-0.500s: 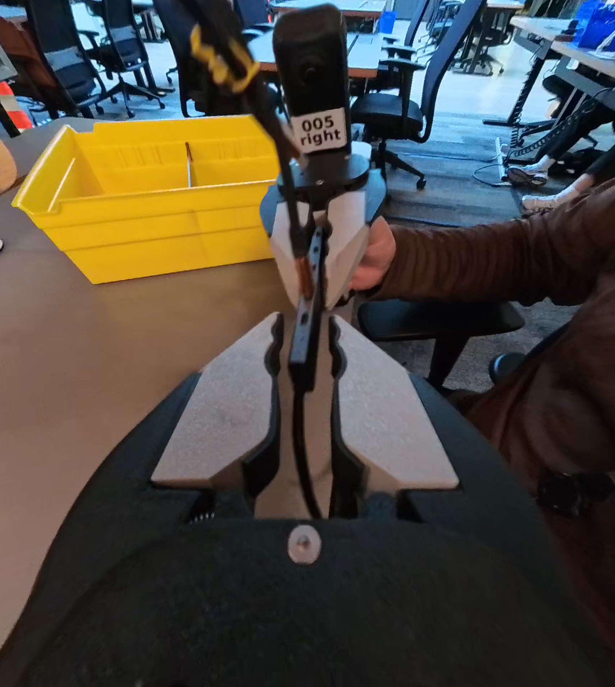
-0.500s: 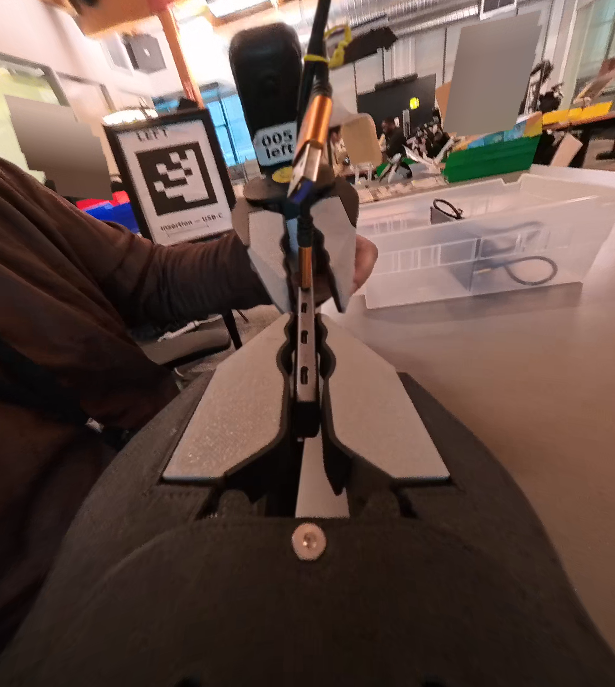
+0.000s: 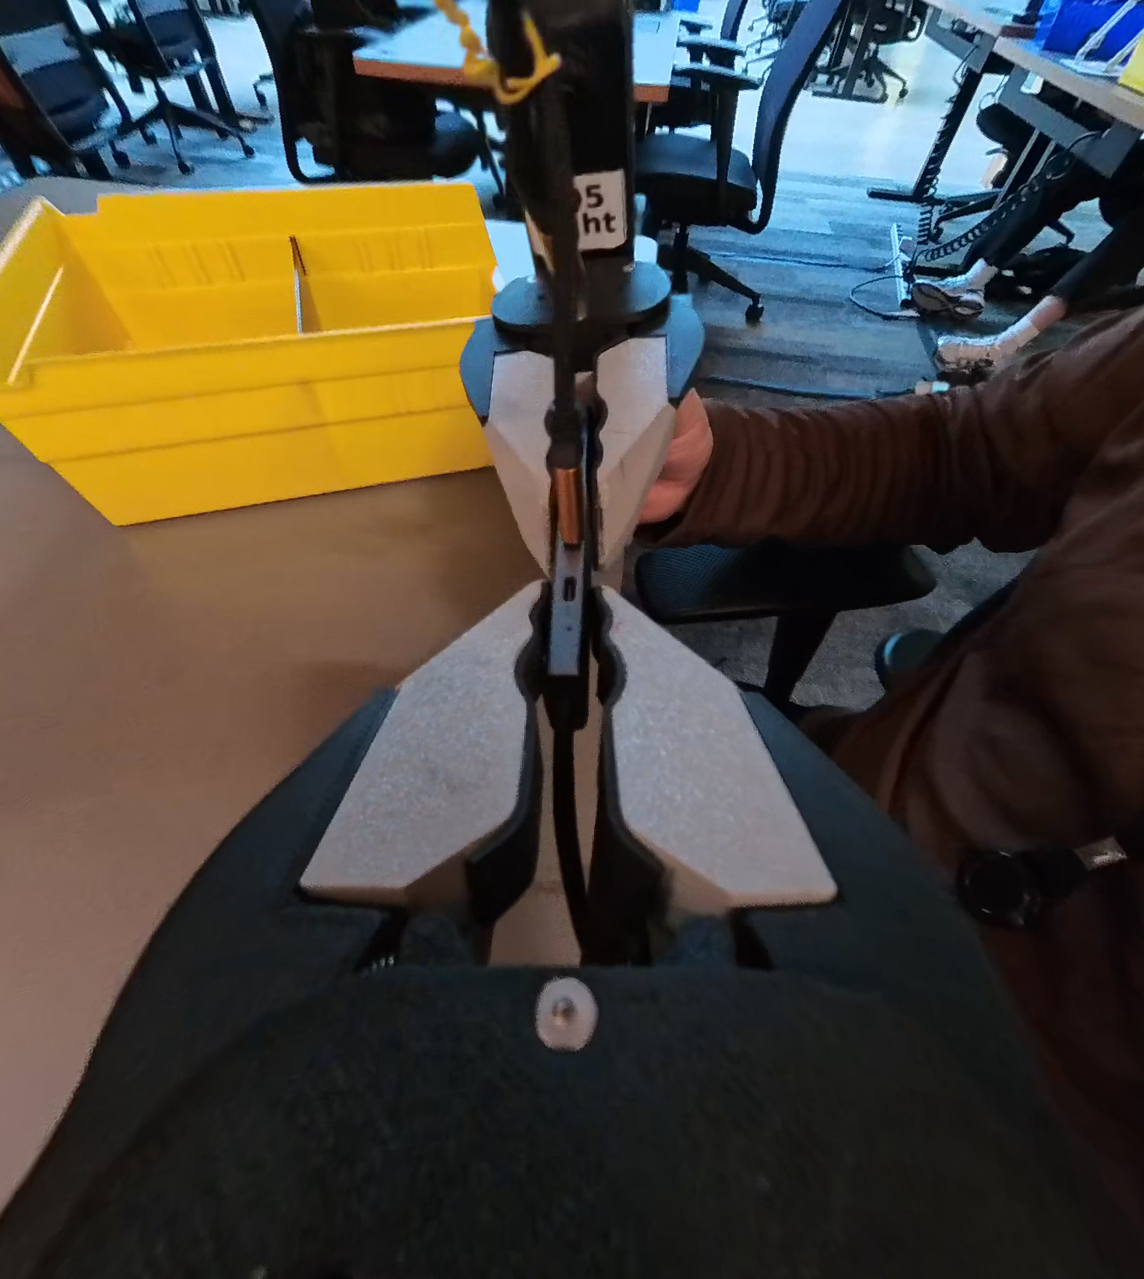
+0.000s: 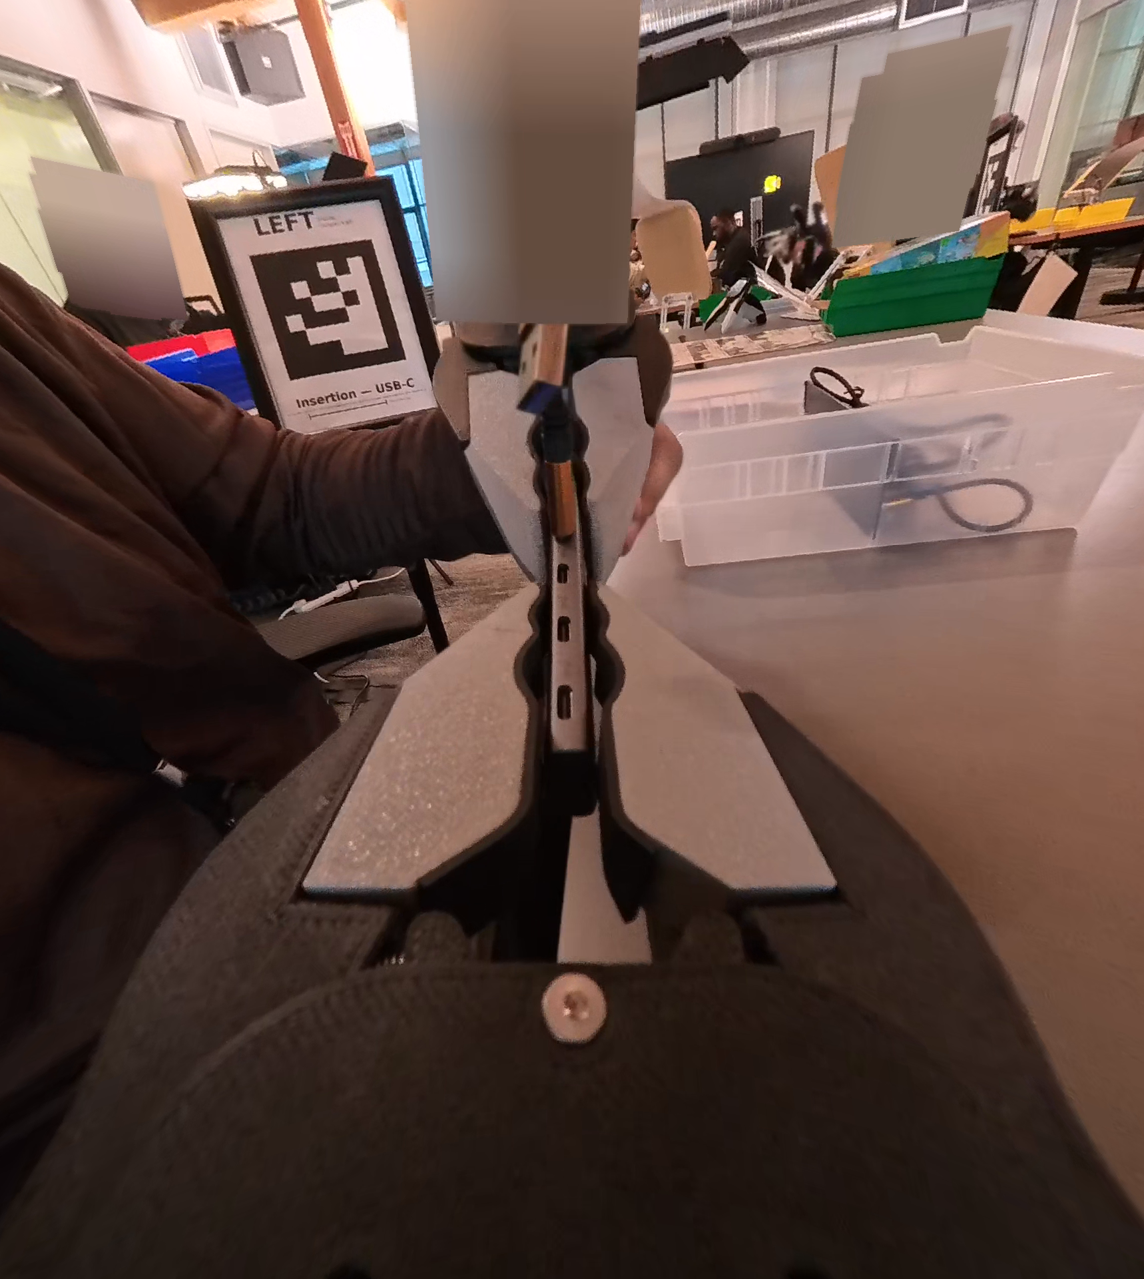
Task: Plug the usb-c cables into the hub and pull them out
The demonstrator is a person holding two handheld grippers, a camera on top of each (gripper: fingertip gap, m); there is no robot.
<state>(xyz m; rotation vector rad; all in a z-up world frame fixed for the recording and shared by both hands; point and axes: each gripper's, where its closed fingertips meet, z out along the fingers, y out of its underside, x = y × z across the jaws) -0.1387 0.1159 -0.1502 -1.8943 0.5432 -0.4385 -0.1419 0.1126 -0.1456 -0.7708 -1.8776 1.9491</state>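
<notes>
Left wrist view: we record a yellow plastic bin [image 3: 223,408] left of the jaws. The left gripper [image 3: 568,595] is clenched on the slim grey metal hub [image 3: 566,637], with the copper-sleeved usb-c cable plug [image 3: 569,498] seated just beyond the tips. Only the right wrist view shows three open ports, the right gripper [image 4: 566,609] likewise clamping the hub, and a clear plastic bin [image 4: 763,484] right of the jaws.

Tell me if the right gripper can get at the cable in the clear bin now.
Probably not: the right gripper is shut on the hub; the table towards the bin looks free.
</notes>
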